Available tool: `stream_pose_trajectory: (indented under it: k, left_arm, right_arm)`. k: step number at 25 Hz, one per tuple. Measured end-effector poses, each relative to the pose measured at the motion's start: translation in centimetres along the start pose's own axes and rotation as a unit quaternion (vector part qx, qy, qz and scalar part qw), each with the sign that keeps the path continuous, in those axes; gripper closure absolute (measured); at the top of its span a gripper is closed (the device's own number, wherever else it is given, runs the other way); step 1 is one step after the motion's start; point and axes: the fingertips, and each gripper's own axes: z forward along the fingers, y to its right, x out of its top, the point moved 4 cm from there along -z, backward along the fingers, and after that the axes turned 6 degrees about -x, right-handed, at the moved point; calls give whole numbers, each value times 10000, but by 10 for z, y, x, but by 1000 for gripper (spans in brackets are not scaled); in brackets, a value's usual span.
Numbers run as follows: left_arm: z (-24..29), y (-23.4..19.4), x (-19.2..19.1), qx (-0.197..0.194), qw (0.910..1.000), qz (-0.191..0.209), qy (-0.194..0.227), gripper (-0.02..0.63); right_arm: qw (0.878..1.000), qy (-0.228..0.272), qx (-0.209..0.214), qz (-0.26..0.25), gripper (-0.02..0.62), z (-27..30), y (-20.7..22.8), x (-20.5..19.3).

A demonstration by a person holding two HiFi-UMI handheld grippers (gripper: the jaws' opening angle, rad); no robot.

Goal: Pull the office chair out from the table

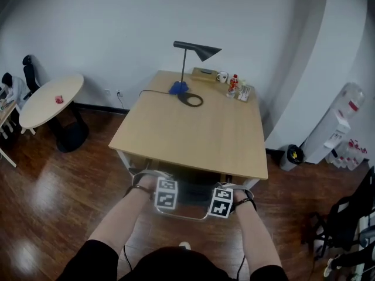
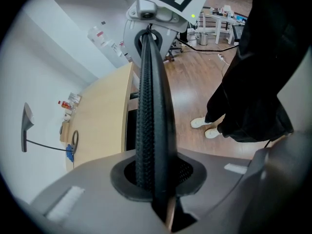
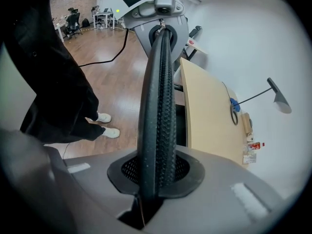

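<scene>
the counter [image 1: 199,127] is pale tan wood. the lamp [image 1: 196,50] on it is black, with a blue thing [image 1: 178,88] by its base. the floor [image 1: 53,186] is glossy dark red-brown boards. the office chair [image 2: 151,96] has a black edge with a fine woven grain. the left gripper [image 2: 155,179] and right gripper [image 3: 157,177] are grey, their cubes white with black square markers. the person's shoes [image 2: 204,126] are white.

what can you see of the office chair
The office chair is mostly hidden under the table's near edge, so only its back shows: a thin black textured top rim on what looks like a pale frame. The left hand-held gripper and right hand-held gripper are each shut on that rim, side by side.
</scene>
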Motion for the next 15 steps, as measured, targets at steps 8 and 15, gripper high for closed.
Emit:
stream_pose_trajectory:
  k: [8,15]
  left_arm:
    - [4,-1,2,-195,9998,-25,-27,551]
    - [3,10,3,-161,9999,-4,-45,551]
  right_arm:
    - [10000,-13,25,34,529,3,-1,-2]
    - [10000,21,-79,-32,535,-1,-11,-2]
